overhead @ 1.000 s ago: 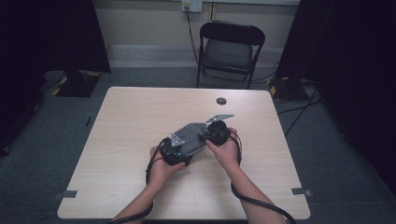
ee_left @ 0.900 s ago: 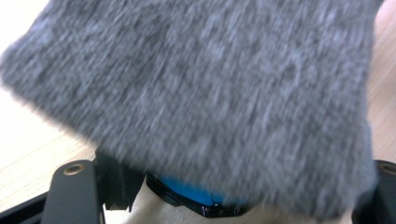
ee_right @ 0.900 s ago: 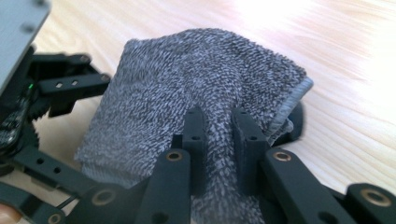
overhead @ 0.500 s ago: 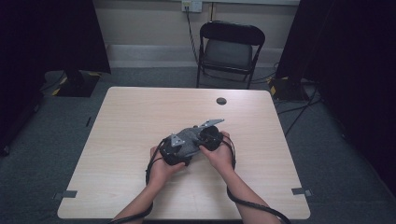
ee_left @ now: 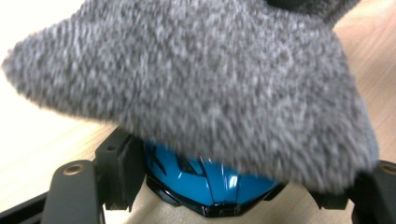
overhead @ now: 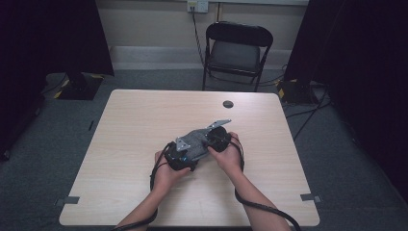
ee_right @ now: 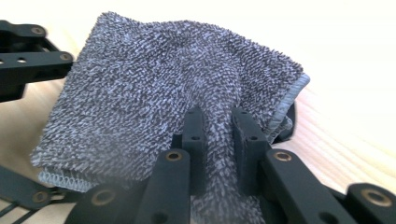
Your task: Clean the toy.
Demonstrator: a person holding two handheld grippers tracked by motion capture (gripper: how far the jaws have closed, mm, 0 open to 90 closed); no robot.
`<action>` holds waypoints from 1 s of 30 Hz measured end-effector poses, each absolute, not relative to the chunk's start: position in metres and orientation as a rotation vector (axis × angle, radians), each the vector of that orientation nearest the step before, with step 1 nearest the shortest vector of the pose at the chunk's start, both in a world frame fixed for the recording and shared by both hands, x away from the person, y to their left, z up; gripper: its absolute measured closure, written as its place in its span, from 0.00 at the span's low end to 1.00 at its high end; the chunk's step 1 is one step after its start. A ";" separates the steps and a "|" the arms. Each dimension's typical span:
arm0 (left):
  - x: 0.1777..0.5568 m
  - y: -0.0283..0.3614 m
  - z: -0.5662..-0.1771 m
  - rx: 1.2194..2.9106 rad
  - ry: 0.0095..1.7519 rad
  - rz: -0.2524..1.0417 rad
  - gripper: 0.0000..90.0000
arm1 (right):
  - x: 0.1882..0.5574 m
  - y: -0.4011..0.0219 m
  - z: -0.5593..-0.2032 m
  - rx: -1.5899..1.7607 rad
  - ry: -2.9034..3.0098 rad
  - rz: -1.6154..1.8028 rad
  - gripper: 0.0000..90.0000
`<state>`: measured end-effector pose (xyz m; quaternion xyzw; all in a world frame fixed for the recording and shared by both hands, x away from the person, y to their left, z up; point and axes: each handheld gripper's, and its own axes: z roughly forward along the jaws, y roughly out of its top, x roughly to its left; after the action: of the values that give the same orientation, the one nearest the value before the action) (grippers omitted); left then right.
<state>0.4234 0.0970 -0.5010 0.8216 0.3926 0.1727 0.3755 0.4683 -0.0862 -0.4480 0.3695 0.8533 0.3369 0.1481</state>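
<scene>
Right gripper (ee_right: 217, 135), its two black jaws drawn together, pinches a fold of the grey terry-cloth towel (ee_right: 177, 79) between its pads; most of the cloth spreads away beyond the jaw tips, and a stitched hem shows at its near left corner and its right edge. Left gripper (ee_left: 210, 186) has its jaws set around a glossy blue, black-rimmed object (ee_left: 205, 179), one jaw at each side of it, and the same towel (ee_left: 196, 79) drapes over that object from above, covering its upper part. Whether the left pads actually press on the blue object cannot be told, since the cloth hides the right-hand contact and the picture is blurred.

Seen from the high view, the left gripper (overhead: 179, 156) and the right gripper (overhead: 219, 139) meet near the middle of the pale wooden table (overhead: 134, 120), with the towel (overhead: 196, 139) bunched between them and the person's hands wrapped around the gripper bodies. A small dark round disc (overhead: 228, 104) lies well apart, near the table's far edge, and a black folding chair (overhead: 238, 50) stands behind the table. Dark shapes on the blue surface are too cropped and smeared to read.
</scene>
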 end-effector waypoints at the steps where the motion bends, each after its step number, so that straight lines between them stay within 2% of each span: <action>1: 0.423 0.097 -0.501 2.105 1.005 0.442 0.28 | 0.470 -0.087 -0.448 1.065 2.452 0.966 0.86; 30: 0.424 0.097 -0.501 2.105 1.003 0.442 0.28 | 0.495 -0.104 -0.440 1.184 2.395 0.900 0.86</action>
<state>0.4235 0.0971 -0.5009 0.8223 0.3919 0.1728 0.3746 0.4947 -0.1040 -0.4396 0.4144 0.8386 0.3152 0.1603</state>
